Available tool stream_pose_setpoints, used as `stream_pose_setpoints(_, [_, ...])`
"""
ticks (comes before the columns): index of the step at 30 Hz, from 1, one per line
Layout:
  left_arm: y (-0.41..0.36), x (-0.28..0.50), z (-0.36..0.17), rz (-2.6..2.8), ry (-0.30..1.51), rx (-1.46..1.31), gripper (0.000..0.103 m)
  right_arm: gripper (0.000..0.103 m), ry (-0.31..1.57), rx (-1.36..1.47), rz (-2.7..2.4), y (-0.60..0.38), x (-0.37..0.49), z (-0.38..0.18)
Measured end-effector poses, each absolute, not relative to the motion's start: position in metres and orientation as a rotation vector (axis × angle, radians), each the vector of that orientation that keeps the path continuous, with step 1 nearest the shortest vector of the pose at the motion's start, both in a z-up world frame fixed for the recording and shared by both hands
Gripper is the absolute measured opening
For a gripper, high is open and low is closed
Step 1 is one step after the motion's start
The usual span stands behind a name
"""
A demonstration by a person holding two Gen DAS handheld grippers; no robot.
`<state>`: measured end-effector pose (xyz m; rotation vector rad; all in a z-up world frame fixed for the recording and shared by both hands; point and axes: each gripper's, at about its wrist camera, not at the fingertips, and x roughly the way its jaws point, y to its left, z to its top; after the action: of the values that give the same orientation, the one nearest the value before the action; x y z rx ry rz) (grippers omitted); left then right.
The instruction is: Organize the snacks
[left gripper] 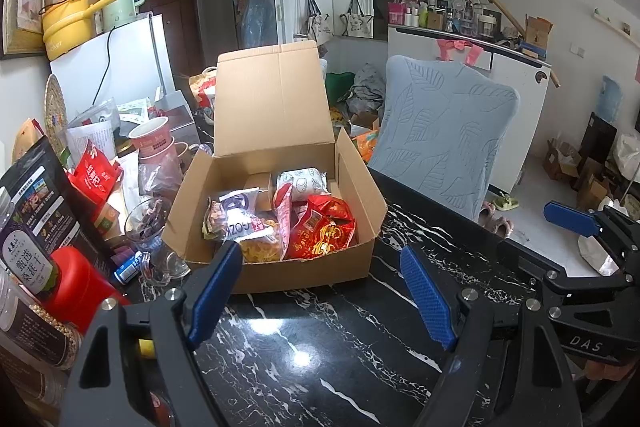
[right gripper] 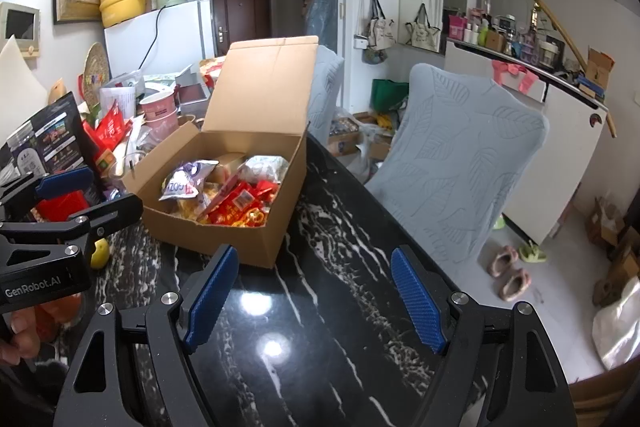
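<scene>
An open cardboard box (left gripper: 360, 195) with its lid standing up sits on the black marble table (left gripper: 312, 339). It holds several snack bags: a red one (left gripper: 324, 227), a yellow one (left gripper: 260, 247), a white roll pack (left gripper: 304, 181). The box also shows in the right wrist view (right gripper: 280, 195). My left gripper (left gripper: 320, 291) is open and empty, just in front of the box. My right gripper (right gripper: 312, 295) is open and empty, a little nearer than the box's front corner. The right gripper also shows at the right edge of the left wrist view (left gripper: 580, 223).
Left of the box lie cluttered packets, a red-lidded jar (left gripper: 76, 283), a glass (left gripper: 148, 227), a pink cup (left gripper: 154, 139) and a black pouch (left gripper: 36, 195). A grey-blue chair (left gripper: 444, 131) stands behind the table's right edge. A lemon (right gripper: 100, 253) lies by the left gripper.
</scene>
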<state>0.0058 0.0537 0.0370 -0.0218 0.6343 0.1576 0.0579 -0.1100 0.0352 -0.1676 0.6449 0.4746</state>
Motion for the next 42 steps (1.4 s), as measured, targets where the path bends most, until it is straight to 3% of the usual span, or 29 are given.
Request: stream_pose_setpoints(42, [0.0558,0.0087,0.0332,0.144,0.648,-0.023,0.082,0.080,0.650,-0.180,0.440,-0.1116,0.0547,0.0328])
